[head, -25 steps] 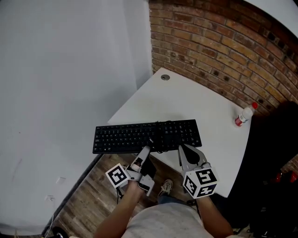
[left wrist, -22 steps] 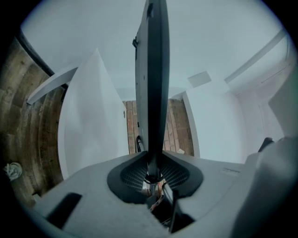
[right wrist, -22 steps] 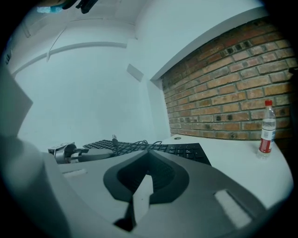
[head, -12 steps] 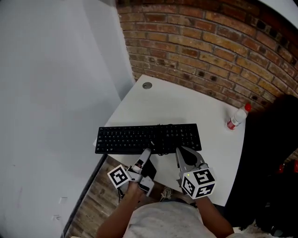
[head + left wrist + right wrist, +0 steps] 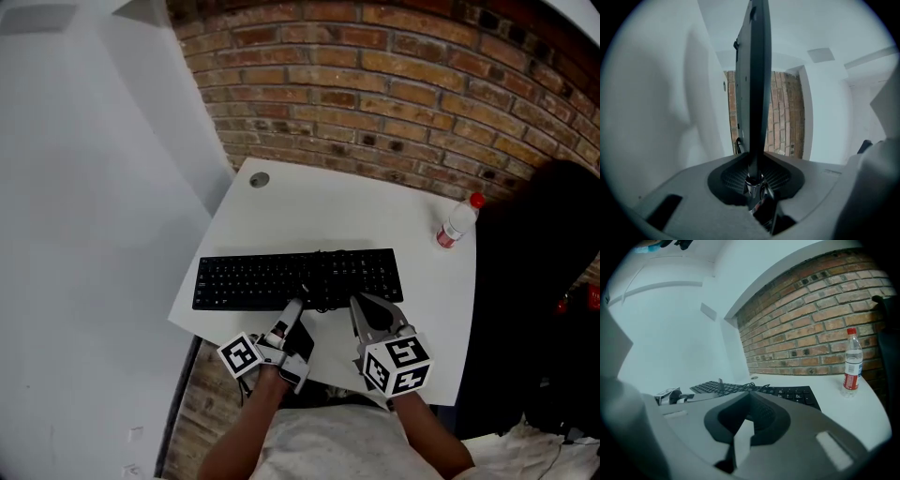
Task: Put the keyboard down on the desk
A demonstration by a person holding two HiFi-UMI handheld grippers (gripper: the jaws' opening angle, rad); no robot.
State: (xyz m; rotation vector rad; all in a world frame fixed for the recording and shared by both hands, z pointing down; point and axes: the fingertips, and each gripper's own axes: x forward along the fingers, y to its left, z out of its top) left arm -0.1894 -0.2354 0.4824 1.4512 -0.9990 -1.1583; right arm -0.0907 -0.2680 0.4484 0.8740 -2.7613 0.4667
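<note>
The black keyboard [image 5: 281,277] sits across the middle of the head view, over the near half of the white desk [image 5: 356,211], its long side running left to right. No view settles whether it rests on the desk top or hangs just above it.

The left gripper [image 5: 298,307] meets the keyboard's near edge around its middle. In the left gripper view its 2 jaws are clamped on that edge, with the keyboard [image 5: 753,84] seen edge-on rising up the frame.

The right gripper [image 5: 359,305] is just right of it at the same near edge. In the right gripper view its jaws [image 5: 749,401] are pressed together with nothing between them.

A water bottle [image 5: 455,223] with a red cap stands upright at the desk's far right, near the brick wall [image 5: 375,84].
</note>
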